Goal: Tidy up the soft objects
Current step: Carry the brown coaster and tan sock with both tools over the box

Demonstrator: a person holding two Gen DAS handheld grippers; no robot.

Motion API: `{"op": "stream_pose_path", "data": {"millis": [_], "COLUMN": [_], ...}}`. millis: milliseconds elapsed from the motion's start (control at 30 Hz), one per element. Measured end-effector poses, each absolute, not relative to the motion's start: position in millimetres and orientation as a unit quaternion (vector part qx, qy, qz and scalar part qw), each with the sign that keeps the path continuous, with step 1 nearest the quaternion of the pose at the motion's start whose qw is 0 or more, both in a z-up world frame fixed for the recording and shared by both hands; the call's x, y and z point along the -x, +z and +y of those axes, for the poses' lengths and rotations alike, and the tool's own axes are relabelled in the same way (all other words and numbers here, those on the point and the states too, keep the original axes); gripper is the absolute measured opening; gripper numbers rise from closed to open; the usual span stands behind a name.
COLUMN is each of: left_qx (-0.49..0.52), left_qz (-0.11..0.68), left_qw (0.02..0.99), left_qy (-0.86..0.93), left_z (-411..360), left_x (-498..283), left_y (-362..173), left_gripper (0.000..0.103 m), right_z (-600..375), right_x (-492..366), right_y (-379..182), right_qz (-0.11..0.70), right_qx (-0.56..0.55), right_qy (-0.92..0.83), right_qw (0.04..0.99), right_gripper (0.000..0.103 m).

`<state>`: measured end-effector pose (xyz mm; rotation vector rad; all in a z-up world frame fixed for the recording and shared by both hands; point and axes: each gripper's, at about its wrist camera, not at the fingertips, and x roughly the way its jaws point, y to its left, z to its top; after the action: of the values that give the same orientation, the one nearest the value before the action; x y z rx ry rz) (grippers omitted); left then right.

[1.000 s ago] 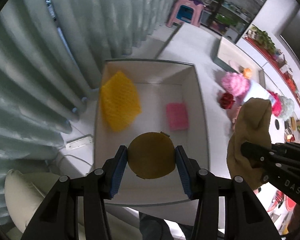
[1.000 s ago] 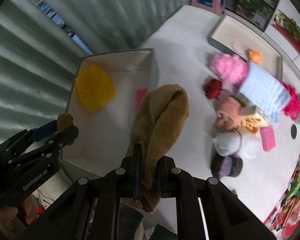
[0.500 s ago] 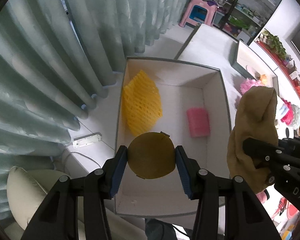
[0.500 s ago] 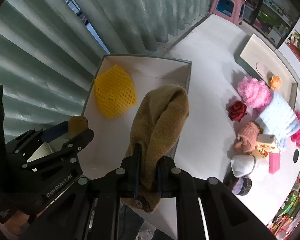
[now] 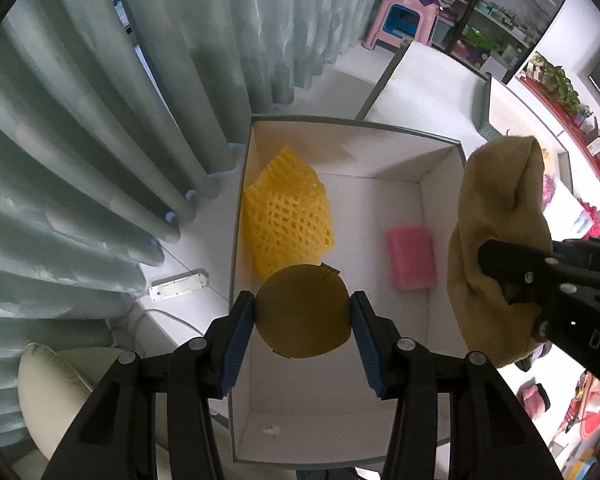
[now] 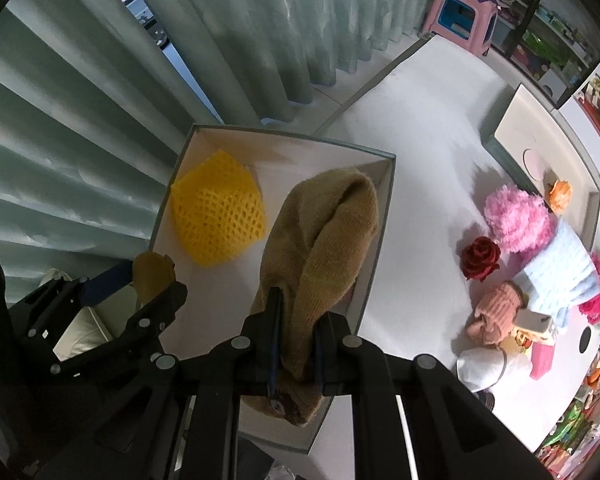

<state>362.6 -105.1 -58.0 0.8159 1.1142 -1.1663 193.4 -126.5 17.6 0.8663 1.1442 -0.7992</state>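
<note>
My left gripper [image 5: 302, 312] is shut on a round mustard-brown soft pad [image 5: 302, 311], held over the near part of an open white box [image 5: 436, 216]. In the box lie a yellow foam net [image 5: 288, 216] and a pink sponge [image 5: 411, 258]. My right gripper [image 6: 296, 342] is shut on a tan knitted sock [image 6: 324, 248], which hangs over the box's right side. In the left wrist view the sock [image 5: 500, 236] and the right gripper [image 5: 540, 280] appear at the right. In the right wrist view the left gripper [image 6: 156, 284] with its pad [image 6: 150, 276] is at the lower left.
A heap of soft things lies on the white table [image 6: 420, 128] to the right: a red fabric rose [image 6: 480, 258], a pink fluffy piece [image 6: 516, 220], a light blue knit [image 6: 560, 276], a pink knitted glove [image 6: 496, 312]. Curtains [image 5: 100, 120] hang behind the box. A shallow tray [image 6: 512, 128] stands far right.
Both grippers have moved over the white box, which now fills more of each view. The grips on the round pad and on the sock are unchanged.
</note>
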Motion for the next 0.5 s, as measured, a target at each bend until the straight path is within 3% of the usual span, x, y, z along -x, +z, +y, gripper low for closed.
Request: {"op": "stream_pose_path", "data": {"millis": [500], "left_qx": [-0.367], "left_qz": [0.493], "left_qw": [0.611], "left_qy": [-0.499], "left_z": [-114], "left_x": [-361], "left_y": [-78], "left_gripper": [0.05], "right_z": [-146], "right_x": [-212], "right_y": [4], "right_qz": [0.53], "right_qx": [-0.378], "right_qy": [-0.347], "right_qw": [0.676], "right_gripper": [0.014]}}
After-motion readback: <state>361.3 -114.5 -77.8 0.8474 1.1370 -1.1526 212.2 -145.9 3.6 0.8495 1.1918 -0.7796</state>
